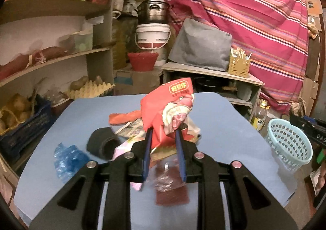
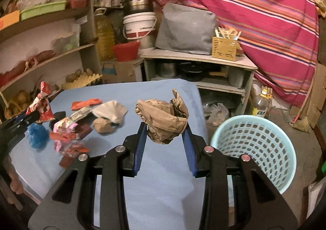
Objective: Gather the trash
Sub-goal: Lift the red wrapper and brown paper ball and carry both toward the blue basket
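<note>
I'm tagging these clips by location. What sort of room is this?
Probably a home pantry or storeroom. Shelves hold potatoes and egg trays; a steel pot sits on a white bucket; a striped cloth hangs behind.

Dim warm light, fisheye-bent, softly blurred.
</note>
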`<action>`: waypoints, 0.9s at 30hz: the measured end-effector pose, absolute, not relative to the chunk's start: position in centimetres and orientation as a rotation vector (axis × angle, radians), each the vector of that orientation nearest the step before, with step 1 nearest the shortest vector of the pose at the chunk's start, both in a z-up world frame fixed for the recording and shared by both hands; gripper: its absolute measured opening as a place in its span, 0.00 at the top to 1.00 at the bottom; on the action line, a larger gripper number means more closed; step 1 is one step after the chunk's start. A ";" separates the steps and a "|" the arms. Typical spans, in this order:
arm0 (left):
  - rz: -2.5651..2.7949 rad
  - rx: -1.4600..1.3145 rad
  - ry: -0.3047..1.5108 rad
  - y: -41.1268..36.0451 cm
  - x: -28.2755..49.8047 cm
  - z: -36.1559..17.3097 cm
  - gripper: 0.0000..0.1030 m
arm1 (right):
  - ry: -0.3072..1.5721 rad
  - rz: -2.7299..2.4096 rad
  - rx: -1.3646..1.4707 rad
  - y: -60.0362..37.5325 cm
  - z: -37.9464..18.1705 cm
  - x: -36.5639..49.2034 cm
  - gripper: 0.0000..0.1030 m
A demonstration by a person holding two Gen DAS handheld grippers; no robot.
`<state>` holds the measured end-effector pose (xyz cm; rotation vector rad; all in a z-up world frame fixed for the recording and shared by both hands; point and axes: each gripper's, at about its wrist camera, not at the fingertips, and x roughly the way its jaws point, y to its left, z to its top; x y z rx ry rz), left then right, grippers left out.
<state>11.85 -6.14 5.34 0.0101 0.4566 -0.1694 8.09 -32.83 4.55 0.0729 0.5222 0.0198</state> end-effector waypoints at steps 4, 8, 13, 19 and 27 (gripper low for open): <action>-0.194 0.015 0.446 -8.9 12.2 6.2 0.78 | 0.526 -0.008 0.087 -36.4 5.3 8.4 0.65; -0.222 0.028 0.426 -11.6 12.3 7.1 0.78 | 0.513 -0.038 0.109 -39.7 6.1 8.4 0.65; -0.267 0.044 0.422 -15.5 12.9 7.1 0.78 | 0.509 -0.070 0.180 -43.9 5.3 7.6 0.65; -0.337 0.039 0.440 -19.7 14.1 6.0 0.78 | 0.541 -0.130 0.109 -46.2 3.7 7.1 0.65; -0.466 0.050 0.464 -26.6 15.2 4.6 0.78 | 0.604 -0.152 0.067 -47.8 1.2 7.0 0.65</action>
